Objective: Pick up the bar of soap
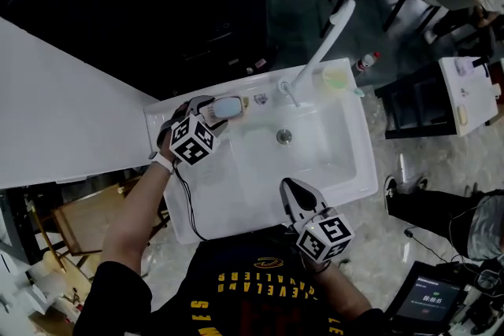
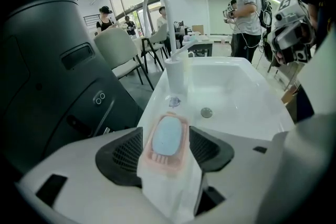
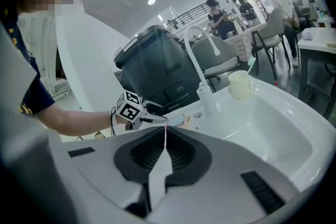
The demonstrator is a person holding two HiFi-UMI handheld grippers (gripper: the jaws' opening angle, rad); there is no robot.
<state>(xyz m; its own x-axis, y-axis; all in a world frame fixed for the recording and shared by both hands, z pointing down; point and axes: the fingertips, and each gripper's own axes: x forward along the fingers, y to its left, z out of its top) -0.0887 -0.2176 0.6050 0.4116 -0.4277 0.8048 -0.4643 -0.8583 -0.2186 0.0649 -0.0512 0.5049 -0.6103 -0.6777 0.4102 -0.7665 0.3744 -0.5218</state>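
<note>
A light blue bar of soap (image 1: 227,106) (image 2: 167,136) lies in a pink soap dish (image 2: 161,161) on the back left rim of the white sink (image 1: 346,193). My left gripper (image 1: 210,111) (image 2: 166,139) is open, and its jaws straddle the dish with the dark pads (image 2: 126,155) close along both of its sides. In the right gripper view its tips reach the soap (image 3: 176,120). My right gripper (image 1: 290,186) (image 3: 164,131) is shut on nothing and hovers over the sink's front edge, pointing at the basin.
A tall curved faucet (image 1: 319,59) (image 2: 157,2) and a pale cup (image 1: 336,79) (image 3: 240,84) stand on the sink's back rim. The drain (image 1: 284,136) sits mid-basin. A dark bin (image 2: 47,76) stands left of the sink. People and chairs (image 2: 244,13) are further off.
</note>
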